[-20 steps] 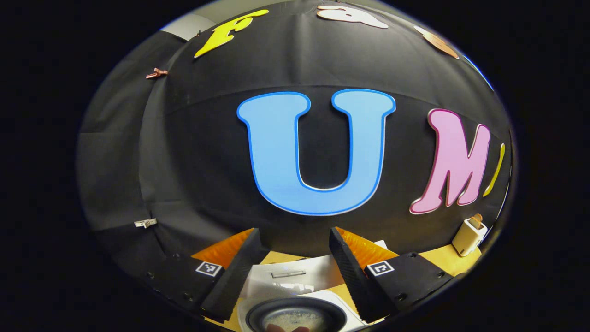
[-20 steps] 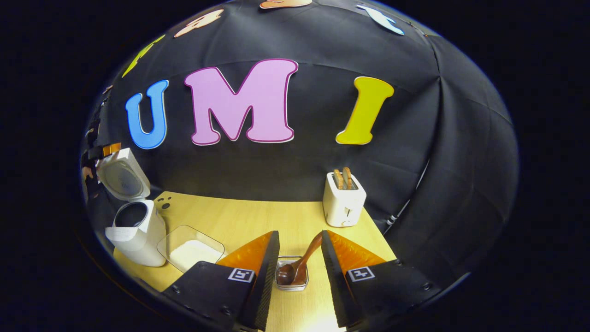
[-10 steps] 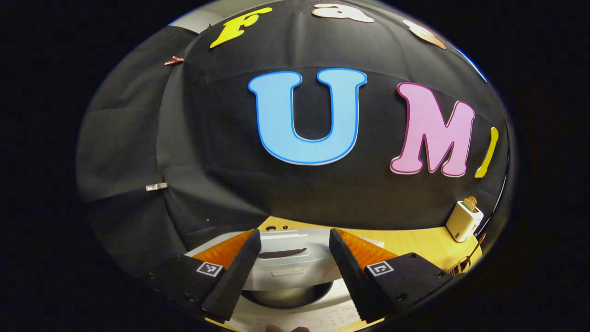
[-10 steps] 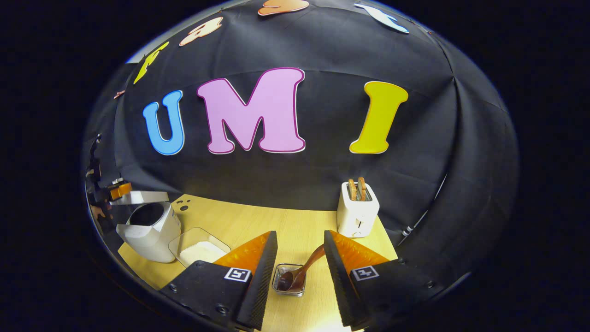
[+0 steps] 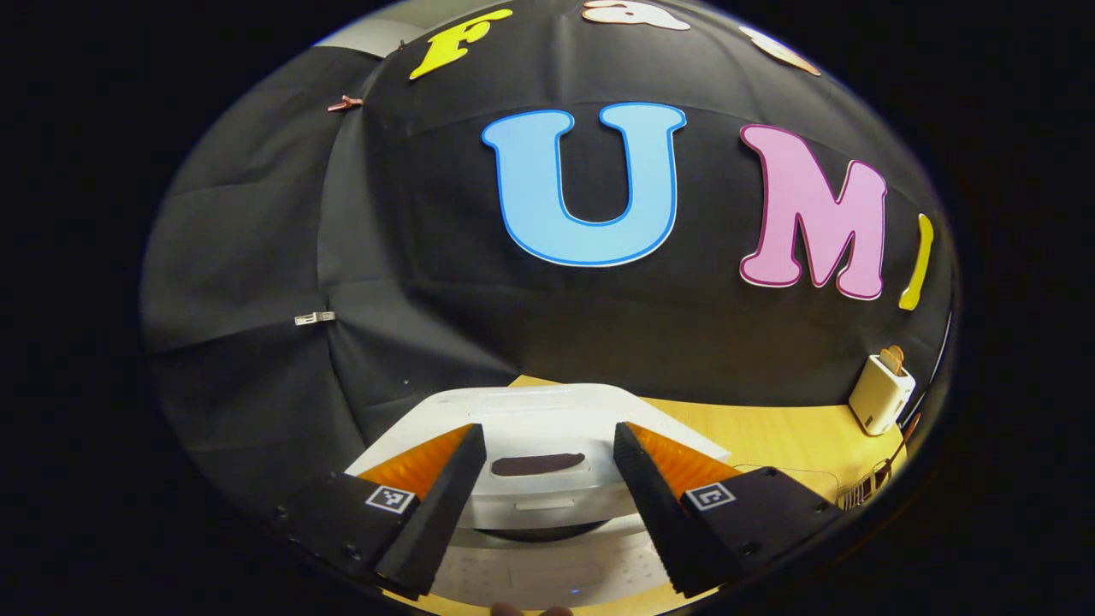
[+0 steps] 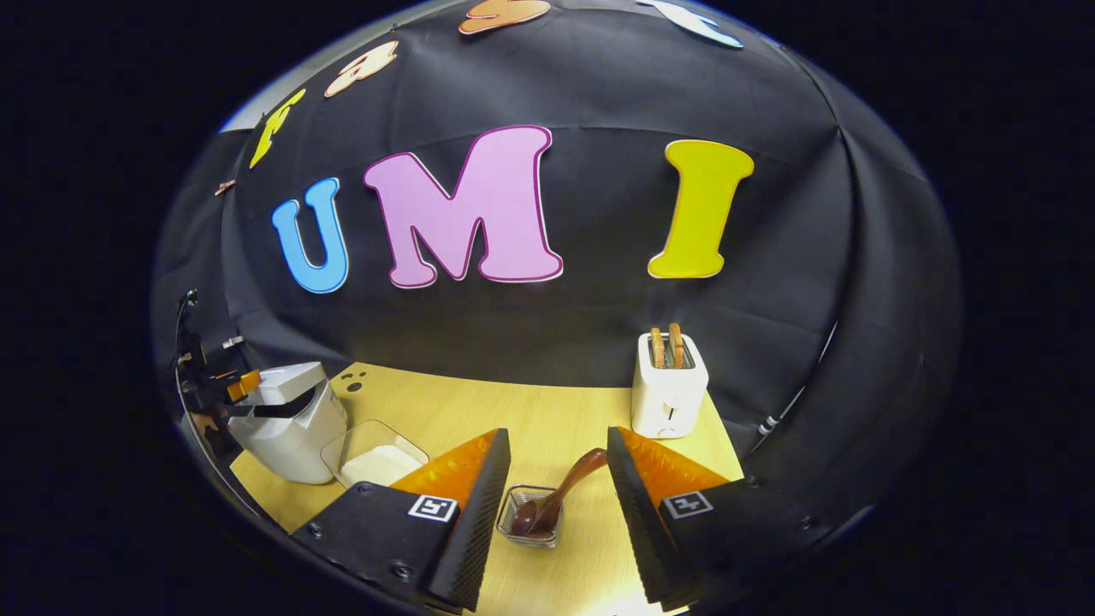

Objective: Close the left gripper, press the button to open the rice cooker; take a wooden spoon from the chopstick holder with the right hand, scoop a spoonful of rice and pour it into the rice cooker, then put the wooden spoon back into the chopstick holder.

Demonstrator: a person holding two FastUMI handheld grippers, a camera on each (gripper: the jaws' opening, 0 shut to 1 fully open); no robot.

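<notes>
Claw (image 5: 541, 466) on my left side sits level over the white rice cooker (image 5: 547, 428), fingers spread apart with the lid's dark recessed handle (image 5: 537, 464) showing between them; the smooth plastic lid looks almost shut, a thin dark gap under its front edge. From the right gripper view I see that cooker (image 6: 291, 419) at the far left of the pale wood-grain surface (image 6: 513, 411), with a clear rounded tray of white rice (image 6: 376, 462) just beside it. My right claw (image 6: 552, 496) hovers level above the surface, fingers spread and gripping nothing. Between them, lower down, stands the small square chopstick holder (image 6: 529, 518) with the dark wooden spoon (image 6: 556, 496) in it, bowl down, handle leaning toward the right finger. A white toaster (image 6: 669, 389) stands at the back right.
</notes>
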